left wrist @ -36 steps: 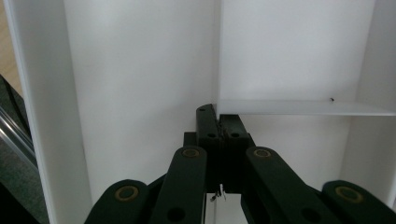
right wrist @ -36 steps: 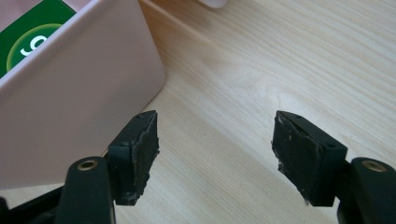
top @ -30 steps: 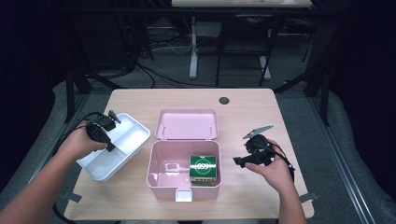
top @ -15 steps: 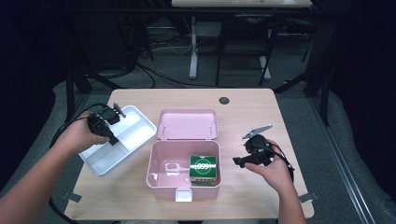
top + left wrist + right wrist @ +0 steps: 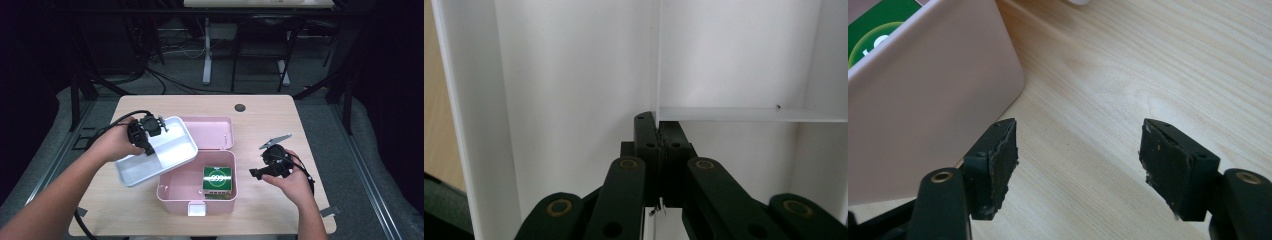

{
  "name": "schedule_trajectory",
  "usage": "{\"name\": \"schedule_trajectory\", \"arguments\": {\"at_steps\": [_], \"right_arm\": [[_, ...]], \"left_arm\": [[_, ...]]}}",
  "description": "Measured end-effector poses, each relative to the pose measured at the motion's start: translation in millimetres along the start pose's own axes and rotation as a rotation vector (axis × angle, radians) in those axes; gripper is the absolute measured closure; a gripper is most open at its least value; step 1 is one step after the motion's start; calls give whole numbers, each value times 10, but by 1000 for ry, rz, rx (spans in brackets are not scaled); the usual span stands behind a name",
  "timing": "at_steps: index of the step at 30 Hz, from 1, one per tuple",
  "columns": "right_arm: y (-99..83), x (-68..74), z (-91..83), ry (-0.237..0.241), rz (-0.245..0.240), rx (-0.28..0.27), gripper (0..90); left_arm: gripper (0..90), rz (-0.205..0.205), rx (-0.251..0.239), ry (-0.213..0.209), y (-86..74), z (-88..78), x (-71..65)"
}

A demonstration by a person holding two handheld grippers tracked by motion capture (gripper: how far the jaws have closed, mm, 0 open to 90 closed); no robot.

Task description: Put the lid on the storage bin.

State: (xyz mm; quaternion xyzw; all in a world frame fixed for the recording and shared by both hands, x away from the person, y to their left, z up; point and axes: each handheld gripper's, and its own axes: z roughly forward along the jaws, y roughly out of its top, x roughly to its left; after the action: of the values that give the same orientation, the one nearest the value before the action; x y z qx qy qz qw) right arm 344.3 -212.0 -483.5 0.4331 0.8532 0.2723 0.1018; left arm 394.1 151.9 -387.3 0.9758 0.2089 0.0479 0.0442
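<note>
The left gripper (image 5: 161, 125) is clamping its fingers (image 5: 647, 145) shut on a thin dividing wall of the white tray (image 5: 165, 150); in the left gripper view the pads are meeting on that wall where a cross partition is branching off. The tray (image 5: 574, 75) is hanging tilted in this grip, its right corner reaching over the rear left corner of the open pink box (image 5: 197, 192), its left end lying over the surface (image 5: 280, 115).

The right gripper (image 5: 256, 172) is sitting just right of the box with its fingers (image 5: 998, 160) standing wide apart and nothing between them. In the right gripper view, bare wood (image 5: 1088, 100) is showing between the pads, and the box wall (image 5: 923, 115) is lying close beside the left finger.

Inside the box, a green packet (image 5: 217, 179) is lying against the right side; the left part of the box floor is showing pink. The lid (image 5: 210, 131) is lying open flat behind the box. A small dark disc (image 5: 240, 107) is sitting near the far edge.

The surface is a pale wooden top with open wood along the far edge, the right side and the near corners. Around it, grey floor (image 5: 360, 150) is running on both sides, and dark stands and cables are crowding the room beyond the far edge.
</note>
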Motion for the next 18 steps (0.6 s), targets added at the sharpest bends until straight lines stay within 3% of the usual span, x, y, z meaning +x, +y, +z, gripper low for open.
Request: {"name": "schedule_trajectory", "arguments": {"at_steps": [4,5,6,12,18], "right_arm": [[-1,-6,4,7,-3,-1,311],[1,2,1,-23,-5,7,311],[-1,-2,5,-5,-3,2,311],[-4,-5,6,-6,-1,1,311],[-7,-15,11,2,3,7,311]], "left_arm": [[891,88,-9,-8,184,-7,-137],[891,105,-8,-8,218,-7,-163],[891,137,-6,-9,273,-5,-206],[892,265,-20,-9,497,13,-410],[892,336,-27,-28,624,59,-552]]}}
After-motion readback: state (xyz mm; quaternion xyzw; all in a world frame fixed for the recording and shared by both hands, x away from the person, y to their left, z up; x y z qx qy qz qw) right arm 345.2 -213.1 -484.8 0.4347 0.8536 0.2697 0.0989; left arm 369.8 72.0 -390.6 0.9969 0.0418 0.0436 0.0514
